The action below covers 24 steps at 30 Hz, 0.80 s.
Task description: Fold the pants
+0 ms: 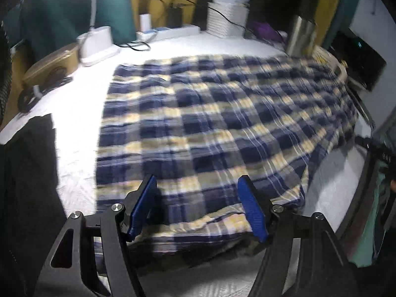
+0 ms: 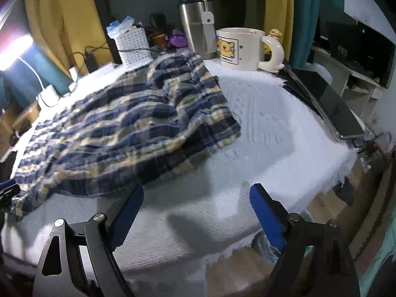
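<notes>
Blue, cream and white plaid pants (image 1: 210, 113) lie spread over a table covered in white cloth (image 1: 74, 133). In the left wrist view my left gripper (image 1: 197, 178) hovers open over the pants' near hem, its blue pads (image 1: 252, 210) apart and pressing on nothing. In the right wrist view the pants (image 2: 118, 128) lie bunched to the left. My right gripper (image 2: 197, 187) stands open over the bare white cloth (image 2: 272, 133) just off their near right edge, with nothing between its fingers. Its left fingertip (image 2: 135, 198) is close to the plaid hem.
Along the back stand a steel tumbler (image 2: 195, 24), a cream mug (image 2: 237, 49) and a white basket (image 2: 133, 44). A dark flat device (image 2: 329, 101) lies at the right edge. At back left are a white lamp base (image 1: 96, 44), a power strip (image 1: 173, 31) and a tan box (image 1: 49, 66).
</notes>
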### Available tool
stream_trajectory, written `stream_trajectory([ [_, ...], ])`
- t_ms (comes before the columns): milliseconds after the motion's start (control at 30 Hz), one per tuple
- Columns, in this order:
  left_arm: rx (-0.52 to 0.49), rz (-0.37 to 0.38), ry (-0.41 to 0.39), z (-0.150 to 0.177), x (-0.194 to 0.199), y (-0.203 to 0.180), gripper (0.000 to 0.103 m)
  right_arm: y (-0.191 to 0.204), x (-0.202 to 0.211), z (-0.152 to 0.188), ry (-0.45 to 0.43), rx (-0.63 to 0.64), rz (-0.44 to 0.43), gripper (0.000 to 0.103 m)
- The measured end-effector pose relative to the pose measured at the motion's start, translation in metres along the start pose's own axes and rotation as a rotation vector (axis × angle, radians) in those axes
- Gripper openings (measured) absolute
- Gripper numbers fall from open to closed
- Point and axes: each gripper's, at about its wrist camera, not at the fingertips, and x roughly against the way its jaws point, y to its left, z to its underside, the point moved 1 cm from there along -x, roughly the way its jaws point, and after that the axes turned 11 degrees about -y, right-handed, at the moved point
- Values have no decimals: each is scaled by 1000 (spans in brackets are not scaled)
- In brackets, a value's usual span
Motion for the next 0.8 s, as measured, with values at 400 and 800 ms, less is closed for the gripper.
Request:
stream_trajectory([
  [400,20,-94,-90,-35,6,27,69,5,-15,-11,17,-82,-117,101],
  [800,-12,-149,-70,-46,-16,49,69,16,-40,-28,20,-100,-153,103],
])
